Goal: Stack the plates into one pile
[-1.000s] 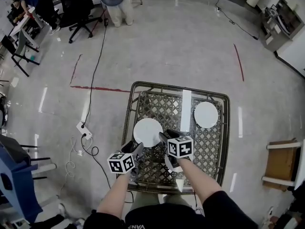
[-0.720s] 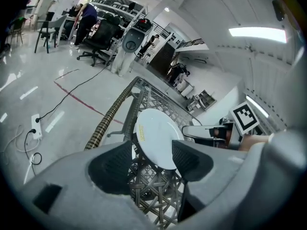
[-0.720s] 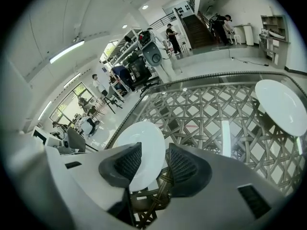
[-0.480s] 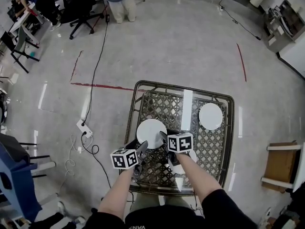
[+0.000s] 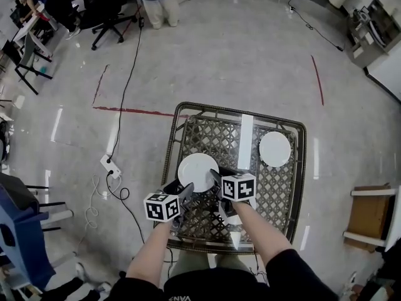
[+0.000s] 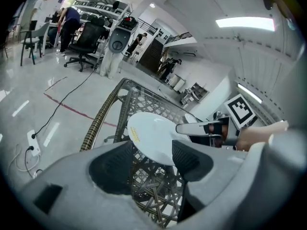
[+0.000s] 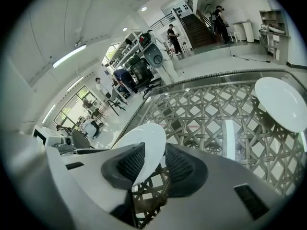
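Two white plates lie on a woven lattice table (image 5: 233,113). The near plate (image 5: 198,172) is between my two grippers; the far plate (image 5: 275,149) sits alone at the back right. My left gripper (image 5: 179,191) is at the near plate's left front edge. Its jaws stand open, with the plate (image 6: 151,135) reaching in between them. My right gripper (image 5: 217,179) is at the plate's right front edge and its jaws are closing around the rim (image 7: 146,147). I cannot see the pads pressing on it. The far plate (image 7: 282,102) also shows in the right gripper view.
A white strip (image 5: 245,144) runs across the tabletop between the plates. A power strip and cables (image 5: 108,168) lie on the floor to the left, and a wooden stool (image 5: 369,215) stands to the right. People and office chairs (image 5: 103,8) are far back.
Both grippers have stayed at the near plate's front edge. The right gripper's jaws look narrower around the rim than before.
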`<state>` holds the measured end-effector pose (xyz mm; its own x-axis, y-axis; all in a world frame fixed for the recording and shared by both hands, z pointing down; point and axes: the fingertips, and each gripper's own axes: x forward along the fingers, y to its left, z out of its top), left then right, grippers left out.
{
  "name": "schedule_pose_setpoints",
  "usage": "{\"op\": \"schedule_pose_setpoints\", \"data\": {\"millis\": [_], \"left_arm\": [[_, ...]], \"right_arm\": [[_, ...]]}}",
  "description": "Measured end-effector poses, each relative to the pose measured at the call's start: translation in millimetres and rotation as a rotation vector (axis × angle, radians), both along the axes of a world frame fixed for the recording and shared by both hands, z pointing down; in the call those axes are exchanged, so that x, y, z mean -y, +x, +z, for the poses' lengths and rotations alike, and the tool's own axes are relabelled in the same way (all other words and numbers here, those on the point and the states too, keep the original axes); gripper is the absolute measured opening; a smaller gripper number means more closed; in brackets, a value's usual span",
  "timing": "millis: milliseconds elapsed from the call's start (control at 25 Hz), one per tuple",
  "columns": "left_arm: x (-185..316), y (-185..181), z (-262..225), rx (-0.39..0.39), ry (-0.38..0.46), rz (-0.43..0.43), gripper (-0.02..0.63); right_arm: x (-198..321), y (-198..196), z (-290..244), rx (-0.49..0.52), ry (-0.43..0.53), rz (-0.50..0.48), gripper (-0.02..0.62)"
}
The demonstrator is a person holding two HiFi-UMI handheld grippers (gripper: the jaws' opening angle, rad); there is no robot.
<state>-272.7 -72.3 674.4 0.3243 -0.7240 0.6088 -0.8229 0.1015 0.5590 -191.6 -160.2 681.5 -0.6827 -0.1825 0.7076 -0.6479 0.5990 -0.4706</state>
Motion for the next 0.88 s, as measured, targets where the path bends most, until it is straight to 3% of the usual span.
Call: {"op": "schedule_pose_setpoints", "data": {"millis": [360, 880], "left_arm": [[-9.4, 38.2, -30.1, 0.039, 0.057, 0.070, 0.253], [-39.9, 156.9, -32.7, 0.040, 0.039, 0.218, 0.253]], "right_arm": [[-18.4, 46.5, -32.0, 0.025, 0.050, 0.030, 0.133], [-62.3, 172.9, -41.0, -0.017, 0.065, 0.114, 0.133]]}}
